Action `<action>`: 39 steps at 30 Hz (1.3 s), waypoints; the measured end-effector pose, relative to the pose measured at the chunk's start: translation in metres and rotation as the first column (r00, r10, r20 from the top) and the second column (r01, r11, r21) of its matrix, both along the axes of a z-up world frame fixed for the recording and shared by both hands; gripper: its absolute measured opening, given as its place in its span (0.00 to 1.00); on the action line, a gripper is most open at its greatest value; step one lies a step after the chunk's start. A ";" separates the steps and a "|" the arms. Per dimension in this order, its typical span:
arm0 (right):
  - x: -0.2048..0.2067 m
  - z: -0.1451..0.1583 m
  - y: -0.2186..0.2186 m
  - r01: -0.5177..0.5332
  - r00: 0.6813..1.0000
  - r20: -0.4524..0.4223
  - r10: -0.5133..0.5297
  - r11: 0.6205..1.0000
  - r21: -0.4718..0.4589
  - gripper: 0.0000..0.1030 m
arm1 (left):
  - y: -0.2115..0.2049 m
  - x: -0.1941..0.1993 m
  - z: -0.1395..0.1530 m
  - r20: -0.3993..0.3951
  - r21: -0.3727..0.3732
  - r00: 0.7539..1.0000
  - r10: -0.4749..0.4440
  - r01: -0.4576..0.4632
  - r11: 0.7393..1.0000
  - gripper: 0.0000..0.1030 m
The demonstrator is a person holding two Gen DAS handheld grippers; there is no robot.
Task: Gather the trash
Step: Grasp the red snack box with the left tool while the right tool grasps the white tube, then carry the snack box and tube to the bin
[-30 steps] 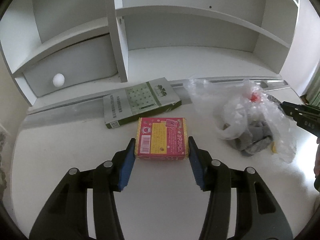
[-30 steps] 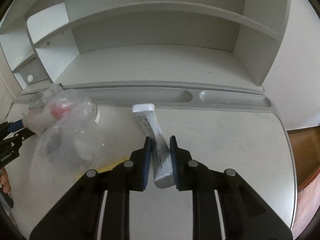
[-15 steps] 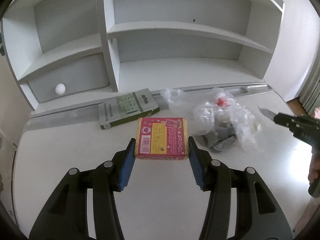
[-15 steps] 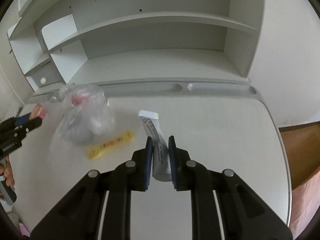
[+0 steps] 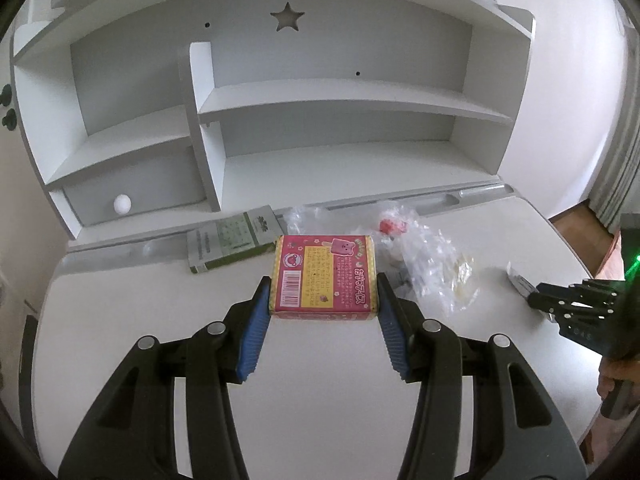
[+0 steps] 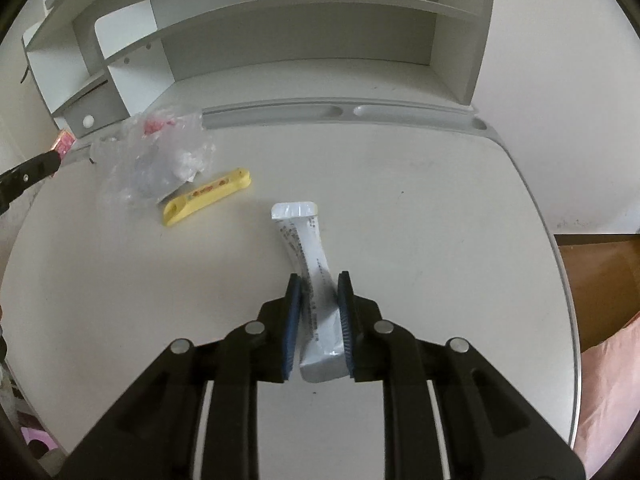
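A pink and yellow snack box [image 5: 320,268] hangs above the white desk [image 5: 140,320], and my left gripper [image 5: 323,280] is shut on its two sides. At the left edge of the right wrist view the same box [image 6: 64,145] shows at those fingertips. My right gripper [image 6: 318,280] holds a long white wrapper [image 6: 304,240] lifted off the desk. Its jaws are opening slightly, and the pads still press on the wrapper. On the desk lie a crumpled clear plastic bag [image 6: 156,160] with scraps inside and a yellow wrapper [image 6: 208,196] beside it.
A green flat box [image 5: 232,246] lies at the back of the desk, by the white shelf unit [image 5: 204,128]. A small drawer with a white knob [image 5: 122,204] sits under the left shelf. A pen groove [image 6: 280,114] runs along the back edge. Wooden floor [image 6: 592,288] shows past the right edge.
Both grippers have pulled back from the shelves, so the desk looks smaller. The pink box has risen with the left gripper. The yellow wrapper has come into sight beside the bag.
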State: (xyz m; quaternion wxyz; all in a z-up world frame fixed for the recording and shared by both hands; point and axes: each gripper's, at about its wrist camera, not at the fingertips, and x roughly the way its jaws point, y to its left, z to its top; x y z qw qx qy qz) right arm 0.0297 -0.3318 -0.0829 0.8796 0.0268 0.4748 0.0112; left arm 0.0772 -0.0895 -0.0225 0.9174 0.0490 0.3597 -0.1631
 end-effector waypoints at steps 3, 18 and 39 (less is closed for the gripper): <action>0.004 0.000 0.004 -0.012 1.000 0.001 0.012 1.000 -0.003 0.26 | 0.001 -0.002 -0.003 -0.005 0.001 1.000 0.007 -0.007 1.000 0.48; -0.033 0.037 -0.038 0.041 0.991 0.122 -0.048 0.997 0.057 0.15 | -0.061 -0.021 0.013 0.029 0.016 0.993 -0.116 0.116 0.993 0.48; -0.345 -0.129 -0.389 0.748 0.633 -0.212 -0.745 0.518 0.414 0.15 | -0.497 -0.318 -0.172 -0.390 0.061 0.420 -0.819 0.900 0.433 0.48</action>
